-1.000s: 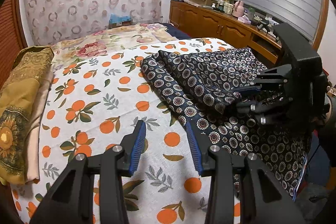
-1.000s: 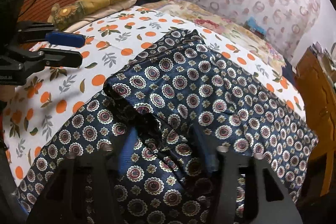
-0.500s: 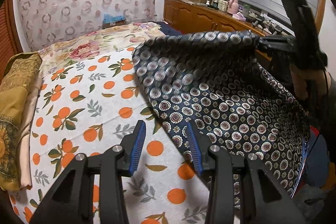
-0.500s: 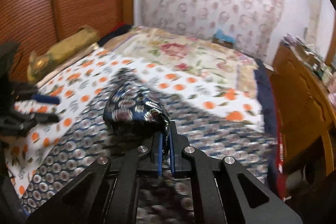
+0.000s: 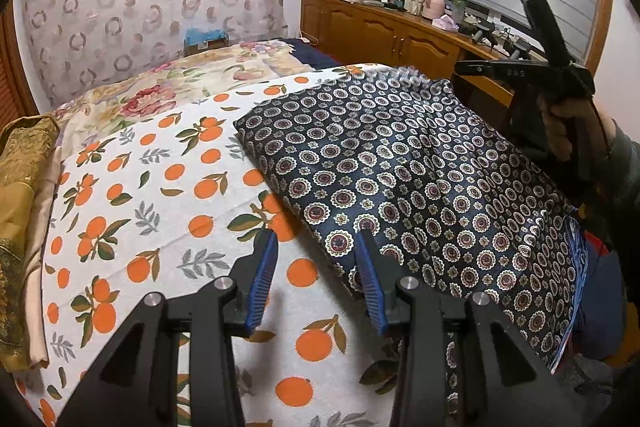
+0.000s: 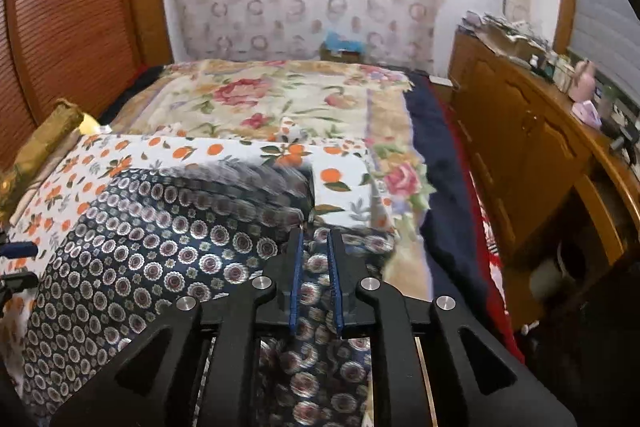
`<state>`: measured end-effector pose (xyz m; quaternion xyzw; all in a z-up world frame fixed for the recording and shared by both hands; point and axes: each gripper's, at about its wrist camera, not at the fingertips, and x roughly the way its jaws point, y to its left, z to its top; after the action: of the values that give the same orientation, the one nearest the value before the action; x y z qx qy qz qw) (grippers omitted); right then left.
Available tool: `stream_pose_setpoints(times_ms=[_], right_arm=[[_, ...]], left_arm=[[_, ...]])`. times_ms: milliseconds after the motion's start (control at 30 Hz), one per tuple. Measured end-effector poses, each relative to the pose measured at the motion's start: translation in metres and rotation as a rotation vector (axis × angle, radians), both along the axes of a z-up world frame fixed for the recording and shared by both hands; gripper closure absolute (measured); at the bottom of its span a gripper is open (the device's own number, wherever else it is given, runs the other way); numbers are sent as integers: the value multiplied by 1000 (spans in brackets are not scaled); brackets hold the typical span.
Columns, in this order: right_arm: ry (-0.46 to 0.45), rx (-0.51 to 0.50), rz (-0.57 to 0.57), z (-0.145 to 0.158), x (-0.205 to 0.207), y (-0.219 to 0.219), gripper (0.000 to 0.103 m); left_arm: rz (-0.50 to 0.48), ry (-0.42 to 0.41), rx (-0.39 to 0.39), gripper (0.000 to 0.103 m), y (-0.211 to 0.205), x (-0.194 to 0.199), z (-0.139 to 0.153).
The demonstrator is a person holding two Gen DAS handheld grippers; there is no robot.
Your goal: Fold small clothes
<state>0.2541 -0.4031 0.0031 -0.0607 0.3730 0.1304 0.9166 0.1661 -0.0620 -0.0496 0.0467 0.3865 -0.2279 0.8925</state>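
A dark navy garment with round medallion print [image 5: 400,179] lies spread flat on the orange-print sheet [image 5: 160,195] on the bed. My left gripper [image 5: 316,251] is open and empty, low over the garment's near left edge. My right gripper [image 6: 314,247] hovers above the garment's far right part [image 6: 168,247], its jaws a narrow gap apart with nothing between them; the cloth below is blurred. In the left wrist view the right gripper [image 5: 464,67] is raised above the garment's far right corner.
A folded golden-brown cloth stack [image 5: 20,219] lies at the bed's left edge. A floral bedspread [image 6: 280,99] covers the far bed. A wooden cabinet [image 6: 528,163] with clutter runs along the right. A wooden slatted wall [image 6: 72,27] is on the left.
The right gripper lifted a fold of the garment, swung it over to the far right and let go. The garment now lies flat. The left gripper stayed open and edged toward the garment.
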Motion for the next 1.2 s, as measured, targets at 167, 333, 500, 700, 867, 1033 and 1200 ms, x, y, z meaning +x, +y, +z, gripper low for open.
stream_pose_setpoints(times_ms=[167, 333, 500, 700, 867, 1033, 1200], right_arm=[[-4, 2, 37, 0, -13, 3, 76], [28, -12, 76, -15, -12, 15, 74], [93, -35, 76, -39, -1, 19, 74], [141, -11, 124, -52, 0, 21, 74], [107, -2, 182, -45, -10, 26, 101], [19, 5, 147, -17, -23, 7, 102], [14, -24, 71, -10, -19, -15, 102]], left_arm=[[7, 6, 6, 64, -5, 0, -3], [16, 11, 9, 64, -5, -1, -6], [20, 16, 8, 64, -4, -2, -8], [20, 24, 7, 64, -3, -3, -11], [21, 22, 8, 64, -6, -4, -10], [14, 14, 3, 64, -8, -7, -7], [6, 8, -2, 64, -12, -13, -4]])
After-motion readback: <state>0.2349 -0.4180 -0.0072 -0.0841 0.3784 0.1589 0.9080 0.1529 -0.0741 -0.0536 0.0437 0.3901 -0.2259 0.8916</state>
